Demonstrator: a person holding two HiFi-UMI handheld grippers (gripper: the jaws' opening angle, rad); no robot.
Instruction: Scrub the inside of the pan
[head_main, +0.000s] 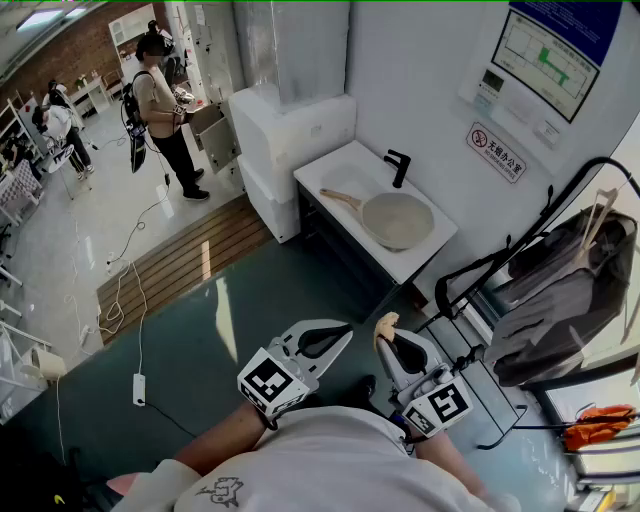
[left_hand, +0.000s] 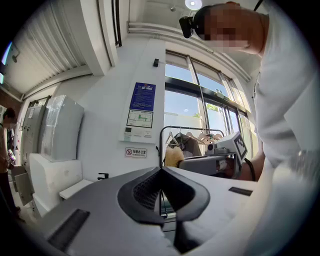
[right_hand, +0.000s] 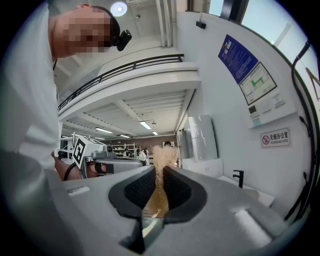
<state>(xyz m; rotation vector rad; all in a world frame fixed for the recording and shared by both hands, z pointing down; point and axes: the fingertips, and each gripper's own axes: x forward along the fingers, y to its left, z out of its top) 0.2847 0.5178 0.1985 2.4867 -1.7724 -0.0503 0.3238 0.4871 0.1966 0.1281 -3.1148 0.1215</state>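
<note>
Well back from a white bench (head_main: 348, 162) set against the wall, over a dark green floor (head_main: 200, 350). Close on the right, a black clothes rack (head_main: 560, 290) hung with a grey garment. On the bench, just beside a black tap (head_main: 398, 166), the pan (head_main: 398, 220): upright, pale speckled inside facing up, light wooden handle pointing left in the head view, well apart from both tongs. Low in the head view, side by side and level, both aimed toward the bench: left tongs (head_main: 340, 333) (left_hand: 161, 169) shut completely, dark pads meeting at the tip with nothing between them; right tongs (head_main: 384, 340) (right_hand: 160, 170) clamped on a tan scrubber (head_main: 385, 322) (right_hand: 163, 154), pads pressed against its flat lower part, frayed fibrous end sticking out past the tips. Behind the jaws of each, a cube with black-and-white square markers, left (head_main: 272, 383) and right (head_main: 440, 405). Nowhere near the pan with the scrubber; no contact with bench or tap.
</note>
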